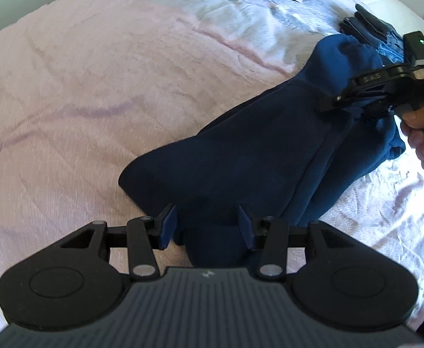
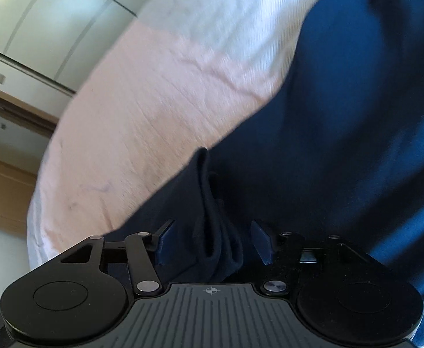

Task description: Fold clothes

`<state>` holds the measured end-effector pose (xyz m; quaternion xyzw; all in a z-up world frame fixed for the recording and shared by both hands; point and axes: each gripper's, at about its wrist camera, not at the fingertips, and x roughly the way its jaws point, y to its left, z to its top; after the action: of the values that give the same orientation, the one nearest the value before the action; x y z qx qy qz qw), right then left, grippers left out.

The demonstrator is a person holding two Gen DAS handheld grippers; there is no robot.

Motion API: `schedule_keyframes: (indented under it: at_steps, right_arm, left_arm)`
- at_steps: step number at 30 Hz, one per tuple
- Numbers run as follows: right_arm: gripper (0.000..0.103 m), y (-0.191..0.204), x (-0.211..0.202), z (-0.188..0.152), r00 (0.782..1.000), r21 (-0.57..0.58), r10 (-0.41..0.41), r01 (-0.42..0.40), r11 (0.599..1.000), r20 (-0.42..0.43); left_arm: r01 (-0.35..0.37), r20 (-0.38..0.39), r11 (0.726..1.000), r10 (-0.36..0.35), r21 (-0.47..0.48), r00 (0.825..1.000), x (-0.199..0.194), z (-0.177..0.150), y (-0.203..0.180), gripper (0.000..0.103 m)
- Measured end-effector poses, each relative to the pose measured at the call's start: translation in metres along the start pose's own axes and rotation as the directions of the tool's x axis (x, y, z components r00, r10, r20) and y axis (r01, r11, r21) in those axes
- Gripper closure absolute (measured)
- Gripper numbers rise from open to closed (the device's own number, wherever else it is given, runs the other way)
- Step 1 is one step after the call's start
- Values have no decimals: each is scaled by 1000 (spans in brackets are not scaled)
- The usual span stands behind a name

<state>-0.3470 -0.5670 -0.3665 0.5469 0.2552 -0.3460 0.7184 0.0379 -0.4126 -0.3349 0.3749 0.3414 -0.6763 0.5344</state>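
left hand-held gripper (image 1: pixel 207 226) fingers spread; right hand-held gripper (image 2: pixel 212 242) fingers spread.

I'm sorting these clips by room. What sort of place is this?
Most likely a bedroom: a navy garment lies on a wide bed with a pale pink cover, and cupboard doors stand beyond it.

Your right gripper (image 2: pixel 209 242) has its blue-padded jaws spread apart, with a bunched fold of the dark navy fleece garment (image 2: pixel 342 121) between them, over the wrinkled pale pink bedspread (image 2: pixel 153 92).
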Motion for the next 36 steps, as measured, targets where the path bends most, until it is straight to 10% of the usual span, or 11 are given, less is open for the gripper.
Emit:
schedule_keyframes:
  at_steps: [2,10,13,16,21,26,29,32,36]
  right_arm:
    - [90,3,4,8,1000,-19,-1,1,1000,-28]
    - [88,-2,11,15,997,-137,-50,42,990,-50]
    - [64,4,-6,11,996,-180,-82,84,980,19]
    - [63,24,-33,1,987,-270,-115,142,952,116]
    - [63,82,-51,-48,993,-497,-35,87,863,114]
    - [61,138,-24,-120,1000,-735,-17,1,679,-14]
    - [35,166,-6,-172,998,-864,-45,-13,504,-41]
    - [35,189,17,-213,999,-934,-40,-5,358,-20]
    - [35,213,51,-236,991,-936,-97,116,333,88]
  left_arm:
    - [-4,13,1000,4,-2,1000,-3,-1,-1,61]
    - [-9,13,1000,9,5,1000,3,0,8,61]
    - [-15,9,1000,14,18,1000,2,1,16,61]
    - [-21,-20,999,22,31,1000,-1,0,39,66]
    - [120,-88,982,-134,-144,987,21,7,84,68]
    - [196,-64,940,-222,-277,973,46,18,113,68]
    - [178,-53,961,-193,-211,980,60,25,111,72]
    - [177,-68,967,-192,-182,979,72,27,111,82]
    - [184,-81,971,-198,-149,977,84,28,113,85]
